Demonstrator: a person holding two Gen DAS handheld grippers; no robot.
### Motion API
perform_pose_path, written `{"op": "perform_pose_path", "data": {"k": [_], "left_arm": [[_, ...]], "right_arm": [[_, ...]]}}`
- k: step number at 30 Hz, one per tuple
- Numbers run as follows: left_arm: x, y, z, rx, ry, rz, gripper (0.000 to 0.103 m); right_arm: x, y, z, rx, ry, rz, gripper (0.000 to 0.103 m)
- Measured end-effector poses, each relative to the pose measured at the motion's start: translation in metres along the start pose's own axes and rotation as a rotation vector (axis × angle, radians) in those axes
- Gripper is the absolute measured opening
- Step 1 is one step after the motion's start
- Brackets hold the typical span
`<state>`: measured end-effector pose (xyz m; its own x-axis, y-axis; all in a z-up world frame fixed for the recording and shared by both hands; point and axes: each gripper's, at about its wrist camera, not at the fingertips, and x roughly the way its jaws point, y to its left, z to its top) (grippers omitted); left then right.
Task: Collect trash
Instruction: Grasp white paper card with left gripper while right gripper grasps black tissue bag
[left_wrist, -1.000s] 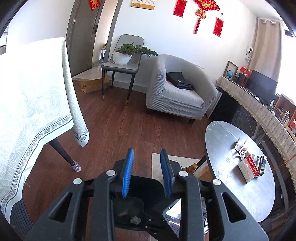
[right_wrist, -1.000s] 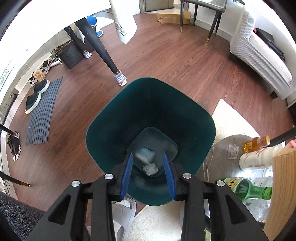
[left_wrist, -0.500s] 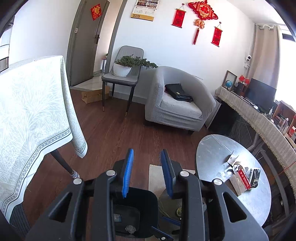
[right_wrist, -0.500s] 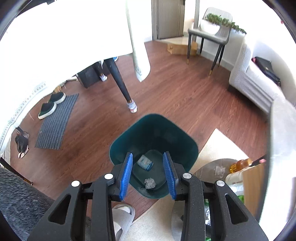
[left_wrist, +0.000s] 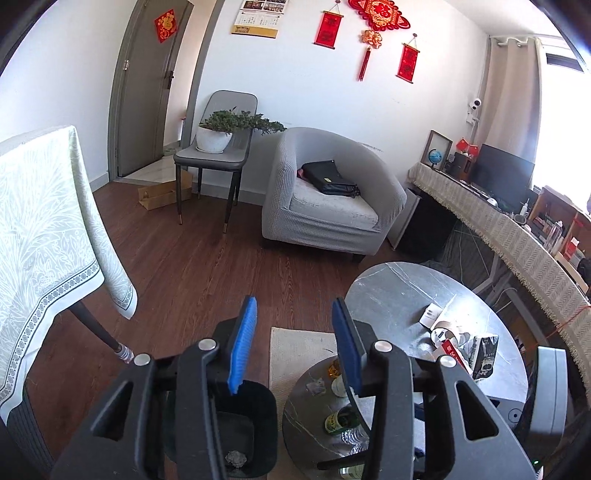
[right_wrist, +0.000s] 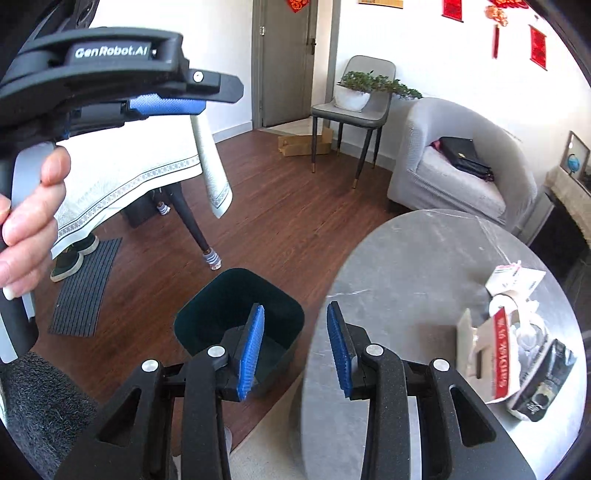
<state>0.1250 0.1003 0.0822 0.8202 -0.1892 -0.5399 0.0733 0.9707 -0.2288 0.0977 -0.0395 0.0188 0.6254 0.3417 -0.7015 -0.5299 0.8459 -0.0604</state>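
Note:
A dark green trash bin (right_wrist: 236, 317) stands on the wood floor left of the round grey table (right_wrist: 413, 280); in the left wrist view the bin (left_wrist: 255, 417) holds a crumpled grey wad (left_wrist: 235, 459). Trash lies at the table's right side: a red-and-white carton (right_wrist: 498, 354), a black packet (right_wrist: 543, 384) and white paper (right_wrist: 513, 277); the left wrist view shows the same pile (left_wrist: 461, 339). My right gripper (right_wrist: 295, 350) is open and empty above the bin's edge and table rim. My left gripper (left_wrist: 295, 339) is open and empty, raised high; it also shows in the right wrist view (right_wrist: 166, 105).
A lower round shelf (left_wrist: 310, 402) under the table holds bottles (left_wrist: 340, 421). A cloth-covered table (left_wrist: 40, 236) stands left, a grey armchair (left_wrist: 332, 199) and a chair with a plant (left_wrist: 218, 147) at the back. A beige rug (left_wrist: 291, 350) lies below.
Both grippers have risen well away from the bin and tilted up toward the room. The right one has swung right, over the table edge. Both stayed open and empty.

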Motion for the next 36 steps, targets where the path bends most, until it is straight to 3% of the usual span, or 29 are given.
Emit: {"op": "perform_pose_path", "data": {"k": [8,17,20,23,36], "left_arm": [[0.025,-0.049,-0.014,0.076,0.060,-0.039,0.058],[0.053,-0.097,-0.034,0.124,0.141,-0.087,0.066],[0.063,-0.109,-0.043,0.130,0.181,-0.096,0.069],[0.077,-0.118,-0.053,0.112,0.236,-0.112,0.070],[0.105,-0.151,-0.074,0.125,0.326,-0.160,0.071]], "right_arm": [[-0.026,-0.050,-0.015,0.020,-0.036,-0.163,0.039],[-0.046,-0.094,-0.039,0.096,-0.041,-0.225,0.039],[-0.049,-0.110,-0.047,0.128,-0.038,-0.233,0.042],[-0.054,-0.126,-0.055,0.190,-0.044,-0.222,0.052],[-0.074,-0.200,-0.089,0.474,-0.067,-0.168,0.056]]}}
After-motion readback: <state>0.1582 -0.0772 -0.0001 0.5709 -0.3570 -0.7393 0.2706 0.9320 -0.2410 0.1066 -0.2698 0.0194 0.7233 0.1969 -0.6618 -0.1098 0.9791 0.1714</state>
